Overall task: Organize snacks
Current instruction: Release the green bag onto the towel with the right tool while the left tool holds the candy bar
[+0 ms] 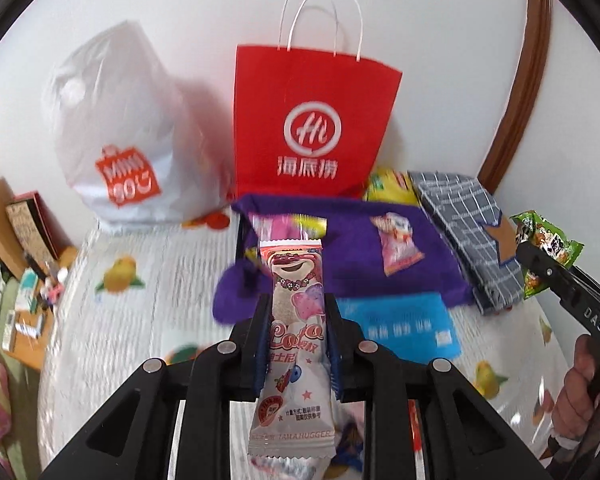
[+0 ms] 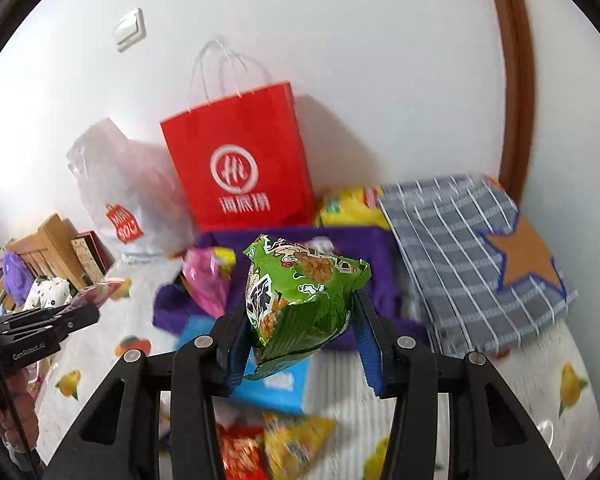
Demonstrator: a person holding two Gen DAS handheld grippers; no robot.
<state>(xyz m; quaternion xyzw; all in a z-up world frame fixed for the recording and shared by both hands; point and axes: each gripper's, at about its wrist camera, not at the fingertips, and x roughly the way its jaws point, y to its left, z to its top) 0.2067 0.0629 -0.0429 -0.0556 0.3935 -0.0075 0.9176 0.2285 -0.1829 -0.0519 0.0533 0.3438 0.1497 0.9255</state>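
While both tongs carry a snack aloft, the step in hand looks like transport toward the purple fabric bin (image 1: 420,236).

Left tongs (image 1: 297,312) clamp a tall pink-and-white bear-print packet (image 1: 294,344), upright; right tongs (image 2: 300,312) pinch a puffy green snack bag (image 2: 300,292), tilted. Both hang above the fruit-print counter (image 1: 148,320), short of the bin. Next move probably calls for reaching over the rim before releasing.

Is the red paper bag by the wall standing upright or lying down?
Upright. The red paper bag stands on its base against the wall, its white handles pointing up, behind the purple cloth.
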